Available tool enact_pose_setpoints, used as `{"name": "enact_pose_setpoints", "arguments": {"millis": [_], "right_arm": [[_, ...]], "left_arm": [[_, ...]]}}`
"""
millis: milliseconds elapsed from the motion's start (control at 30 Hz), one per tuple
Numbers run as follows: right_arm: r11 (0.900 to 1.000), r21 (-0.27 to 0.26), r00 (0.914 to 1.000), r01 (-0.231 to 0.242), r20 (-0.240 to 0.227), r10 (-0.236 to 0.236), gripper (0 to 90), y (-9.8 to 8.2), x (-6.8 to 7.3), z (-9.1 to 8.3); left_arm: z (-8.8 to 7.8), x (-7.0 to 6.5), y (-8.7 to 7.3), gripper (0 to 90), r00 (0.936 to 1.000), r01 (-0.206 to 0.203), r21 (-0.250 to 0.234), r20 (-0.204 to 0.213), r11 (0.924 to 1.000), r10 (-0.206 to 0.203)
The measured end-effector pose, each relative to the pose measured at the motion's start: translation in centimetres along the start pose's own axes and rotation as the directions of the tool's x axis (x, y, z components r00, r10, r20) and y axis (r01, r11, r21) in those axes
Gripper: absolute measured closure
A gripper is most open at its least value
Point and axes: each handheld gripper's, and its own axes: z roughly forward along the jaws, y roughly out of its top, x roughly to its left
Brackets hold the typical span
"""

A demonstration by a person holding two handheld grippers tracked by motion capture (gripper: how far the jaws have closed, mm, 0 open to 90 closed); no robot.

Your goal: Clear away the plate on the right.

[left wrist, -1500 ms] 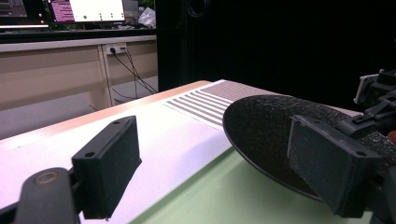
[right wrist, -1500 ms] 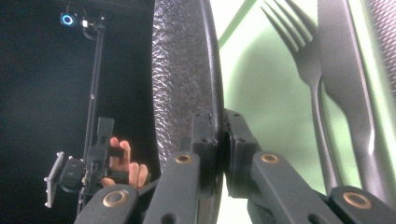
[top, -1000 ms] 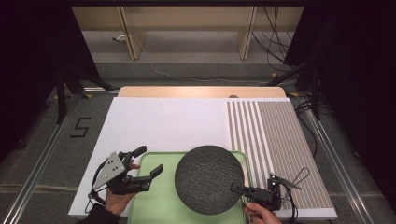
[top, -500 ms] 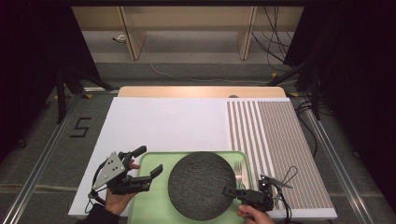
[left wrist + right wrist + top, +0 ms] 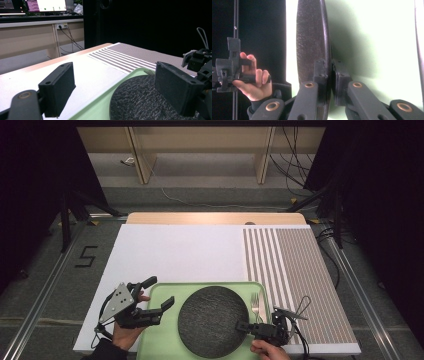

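White table (image 5: pixel 170 252), green tray (image 5: pixel 159 340), striped mat (image 5: pixel 300 270)

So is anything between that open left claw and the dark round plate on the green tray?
Nothing visible. The left gripper hangs open over the tray's left edge, with bare tray between it and the dark plate. The fork lies on the plate's far side, where the right gripper pinches the rim.
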Motion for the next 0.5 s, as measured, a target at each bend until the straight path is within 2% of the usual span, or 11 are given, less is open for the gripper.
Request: {"name": "enact_pose_setpoints", "arguments": {"millis": [300,500], "right_arm": [[1.0,0.011,0.9994,0.007,0.033,-0.008,84.4,0.37,-0.1,0.1],[0.998,0.034,0.9944,0.055,0.088,-0.058,78.0,0.88,-0.05,0.21]], "left_arm": [[-0.07,-0.01,-0.02,16.7,1.0,-0.001,0.001,0.0,1.0,0.001],[0.0,-0.04,-0.03,16.7,1.0,-0.001,0.005,0.001,1.0,0.001]]}}
